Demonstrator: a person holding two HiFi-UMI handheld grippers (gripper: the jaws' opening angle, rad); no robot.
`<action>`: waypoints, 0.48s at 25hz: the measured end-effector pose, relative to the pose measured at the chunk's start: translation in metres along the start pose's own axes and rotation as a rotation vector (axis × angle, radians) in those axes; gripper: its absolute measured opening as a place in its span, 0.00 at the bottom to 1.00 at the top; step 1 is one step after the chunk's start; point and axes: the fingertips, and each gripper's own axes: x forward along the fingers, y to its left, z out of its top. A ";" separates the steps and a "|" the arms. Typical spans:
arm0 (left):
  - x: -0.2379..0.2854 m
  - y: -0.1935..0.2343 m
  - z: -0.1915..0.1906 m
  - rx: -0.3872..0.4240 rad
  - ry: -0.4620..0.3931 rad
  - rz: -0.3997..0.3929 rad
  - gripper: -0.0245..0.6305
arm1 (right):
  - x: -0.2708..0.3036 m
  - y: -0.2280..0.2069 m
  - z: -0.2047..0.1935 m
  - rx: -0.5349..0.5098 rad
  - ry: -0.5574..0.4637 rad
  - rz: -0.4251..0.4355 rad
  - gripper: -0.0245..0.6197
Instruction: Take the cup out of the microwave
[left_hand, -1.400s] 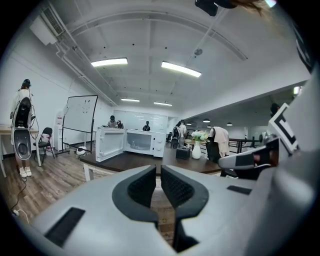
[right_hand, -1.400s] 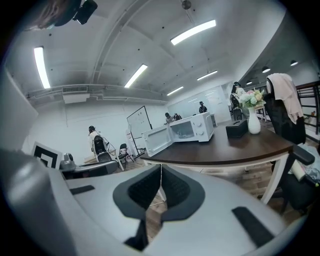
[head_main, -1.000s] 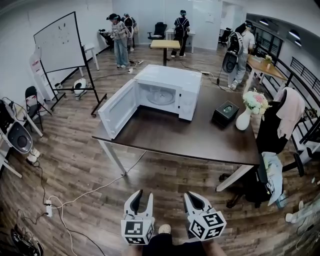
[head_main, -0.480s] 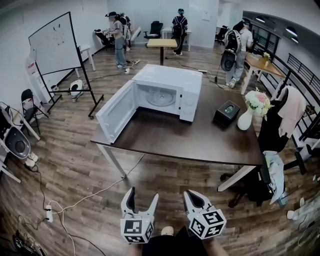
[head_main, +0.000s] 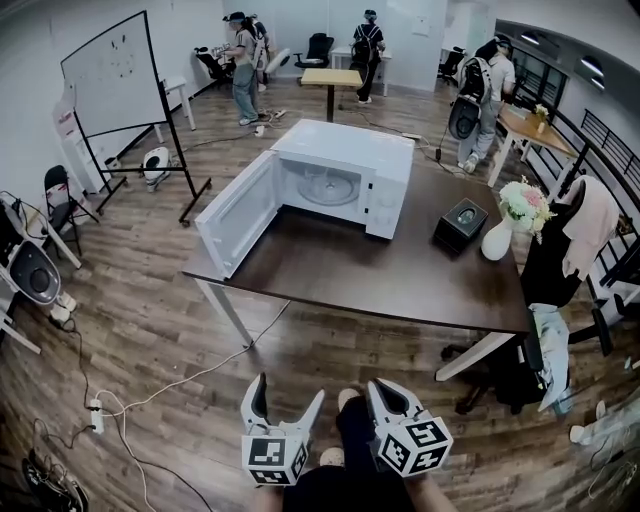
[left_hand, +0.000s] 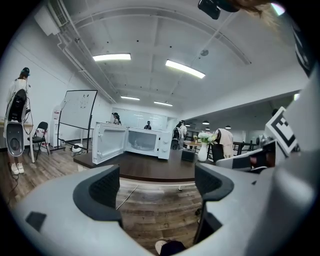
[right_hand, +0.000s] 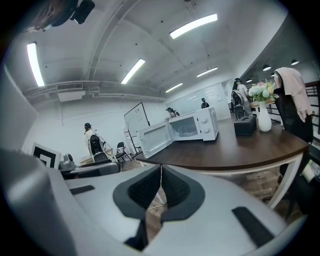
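Microwave (head_main: 345, 160) stands at the far left corner of the table (head_main: 400, 275), its door (head_main: 240, 212) swung wide towards the left edge. In the open cavity sits a pale round shape that may be the cup (head_main: 328, 188); it is too small to tell from the turntable. It lies well apart from both grippers, which hang off the near edge, over the wooden floor (head_main: 150, 330). The left gripper (head_main: 285, 400) is opening, its jaws spread wide, and only floor shows between its fingers (left_hand: 102, 187). The right gripper (head_main: 388, 392) has its jaws pressed together on nothing. A black box (head_main: 460, 222) and a vase of flowers (head_main: 497, 240) stand near the right edge.

A second ago the left jaws were almost together; now they gape. The right jaws have stayed closed. A dark leg and shoe (head_main: 350, 425) now show between the two grippers.
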 end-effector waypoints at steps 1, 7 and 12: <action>0.002 0.001 0.000 -0.001 0.002 0.001 0.71 | 0.003 -0.001 0.000 0.002 0.002 0.005 0.03; 0.022 0.011 0.004 -0.005 -0.004 0.023 0.71 | 0.027 -0.009 0.007 -0.003 0.007 0.031 0.03; 0.056 0.019 0.019 -0.004 -0.015 0.037 0.71 | 0.053 -0.027 0.028 -0.011 -0.002 0.041 0.03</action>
